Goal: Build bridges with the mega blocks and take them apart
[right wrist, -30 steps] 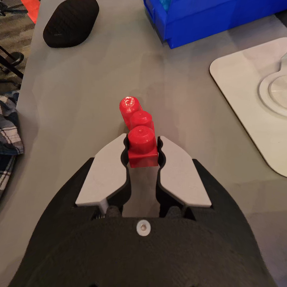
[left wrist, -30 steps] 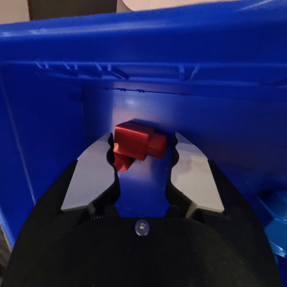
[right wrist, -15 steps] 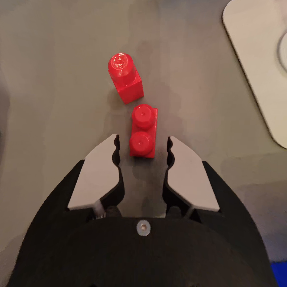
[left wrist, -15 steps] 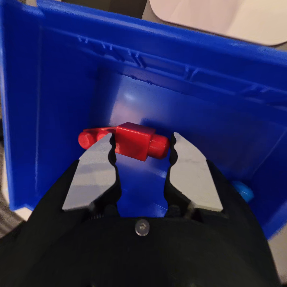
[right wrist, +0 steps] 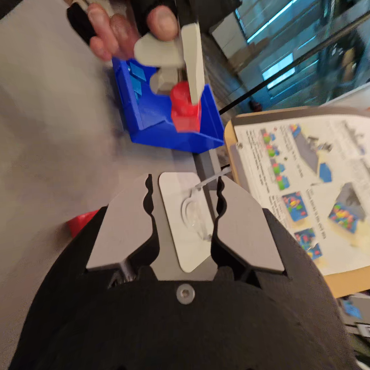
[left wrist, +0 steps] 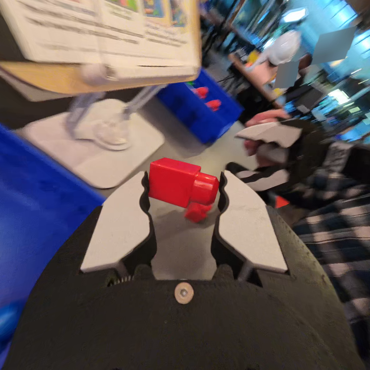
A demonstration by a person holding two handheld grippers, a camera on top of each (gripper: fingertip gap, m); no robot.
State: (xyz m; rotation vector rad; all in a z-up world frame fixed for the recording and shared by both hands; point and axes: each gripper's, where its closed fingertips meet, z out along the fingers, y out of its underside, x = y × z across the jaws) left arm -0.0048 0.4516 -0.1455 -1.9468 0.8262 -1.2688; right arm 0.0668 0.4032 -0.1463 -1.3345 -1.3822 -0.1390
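Note:
My left gripper (left wrist: pixel 183 180) is shut on a red block (left wrist: pixel 176 180) that lies sideways between the pads, base against the left pad and stud against the right pad. It holds the block in the air above the grey table (left wrist: pixel 180 250). The same block shows in the right wrist view (right wrist: pixel 185 112), in front of a blue bin (right wrist: pixel 160 128). My right gripper (right wrist: pixel 184 184) is open and empty above the table; it also shows in the left wrist view (left wrist: pixel 266 138). Another red block (left wrist: pixel 197 213) lies on the table below the held one, and a red block (right wrist: pixel 80 220) shows beside my right gripper's left finger.
A blue bin (left wrist: pixel 40 200) stands at the left, and a second blue bin (left wrist: pixel 200 116) with red blocks farther back. A white stand base (left wrist: pixel 100 144) carries a clipboard with a picture sheet (right wrist: pixel 300 190). A checked sleeve (left wrist: pixel 330 230) is at the right.
My left gripper closed on the red block inside the blue bin and lifted it out over the table. My right gripper opened, left its red two-stud block on the table and swung away.

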